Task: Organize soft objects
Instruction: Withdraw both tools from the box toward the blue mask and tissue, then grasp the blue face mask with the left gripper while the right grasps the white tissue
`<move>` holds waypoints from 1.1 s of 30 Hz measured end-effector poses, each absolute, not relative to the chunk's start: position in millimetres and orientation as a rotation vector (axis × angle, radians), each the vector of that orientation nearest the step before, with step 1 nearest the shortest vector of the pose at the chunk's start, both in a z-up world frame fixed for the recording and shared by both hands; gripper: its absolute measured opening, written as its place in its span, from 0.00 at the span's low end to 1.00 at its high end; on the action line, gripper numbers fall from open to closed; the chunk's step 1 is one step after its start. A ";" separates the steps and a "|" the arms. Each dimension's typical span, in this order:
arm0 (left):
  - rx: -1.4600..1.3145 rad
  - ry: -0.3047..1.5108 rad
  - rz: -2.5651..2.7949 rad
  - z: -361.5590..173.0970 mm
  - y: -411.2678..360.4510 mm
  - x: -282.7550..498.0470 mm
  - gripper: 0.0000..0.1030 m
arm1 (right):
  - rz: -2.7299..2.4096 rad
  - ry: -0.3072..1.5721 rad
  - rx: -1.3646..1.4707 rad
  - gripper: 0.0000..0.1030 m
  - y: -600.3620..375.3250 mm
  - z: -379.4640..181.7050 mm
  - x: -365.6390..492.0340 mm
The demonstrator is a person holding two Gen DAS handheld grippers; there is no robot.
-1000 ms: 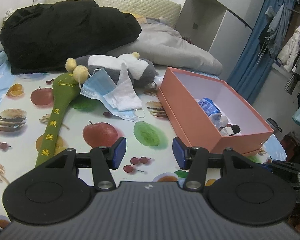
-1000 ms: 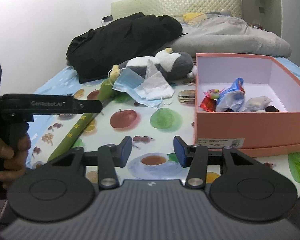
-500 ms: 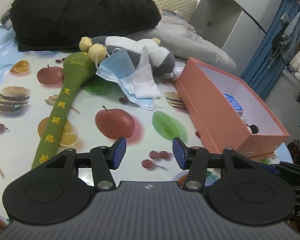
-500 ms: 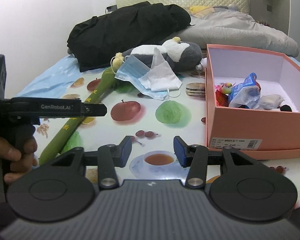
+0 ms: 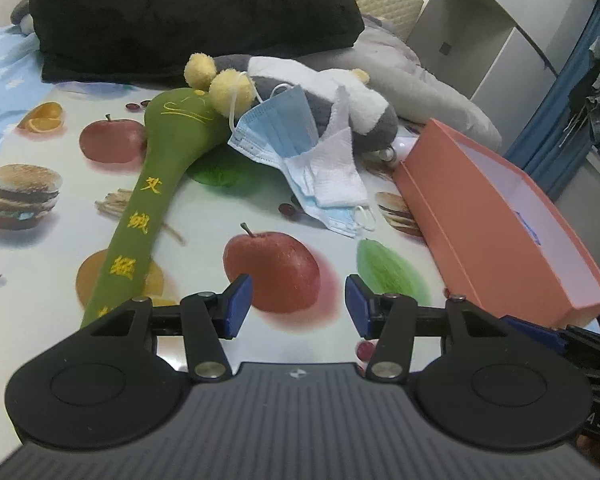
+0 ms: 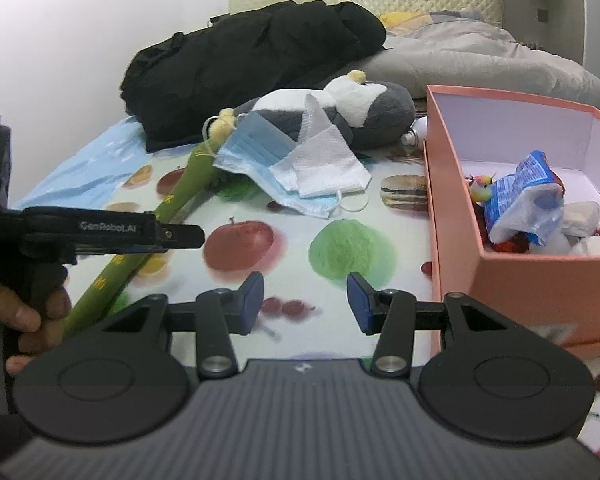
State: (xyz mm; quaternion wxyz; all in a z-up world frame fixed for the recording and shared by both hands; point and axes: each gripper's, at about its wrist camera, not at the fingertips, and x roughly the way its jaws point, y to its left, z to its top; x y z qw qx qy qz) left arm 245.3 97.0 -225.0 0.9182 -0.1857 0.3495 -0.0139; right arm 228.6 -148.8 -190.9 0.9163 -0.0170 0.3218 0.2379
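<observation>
The left gripper (image 5: 298, 306) stands about half open with nothing between its blue pads, and the right gripper (image 6: 306, 304) likewise, half open and empty; both hang over the fruit-printed cloth (image 5: 60, 264), touching none of the soft things.

Ahead of the left gripper and off to its left lies the long green plush stick (image 5: 152, 200), its near end just beside the left finger and its yellow pompoms at the far end. Straight ahead, well apart from the pads, a blue face mask (image 5: 280, 132) and a white tissue (image 5: 336, 168) lie draped over one another against a grey and white plush animal (image 5: 364, 116). To the right of both grippers sits the open orange box (image 6: 452, 208), which already holds a crumpled blue and white wrapper (image 6: 520, 200) and other small bits.

The mask and tissue look feather-light and limp: they would fold or slip from a loose pinch, so a firm pinch at a bunched fold or the ear loop seems best. The stick looks soft yet long, likely to sag; mid-shaft is the safer hold. The plush animal is bulky and squashy, best taken at a limb or ear.

The surface is a bed, with a black coat (image 6: 252, 52) and grey bedding (image 6: 480, 60) beyond, a padded headboard behind, and a blue curtain (image 5: 560, 100) at the far right.
</observation>
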 end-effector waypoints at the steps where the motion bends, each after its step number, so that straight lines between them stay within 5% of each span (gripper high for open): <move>1: -0.385 0.717 -0.025 -228.2 98.2 250.6 0.56 | 0.484 0.663 -0.035 0.48 -147.3 -193.1 233.4; 25: -0.726 0.657 -0.032 -267.0 127.9 356.2 0.54 | 0.483 0.671 -0.075 0.48 -81.6 -234.8 374.6; 33: -0.726 0.665 -0.027 -277.0 130.3 372.0 0.30 | 0.487 0.643 -0.158 0.48 -63.7 -249.9 392.6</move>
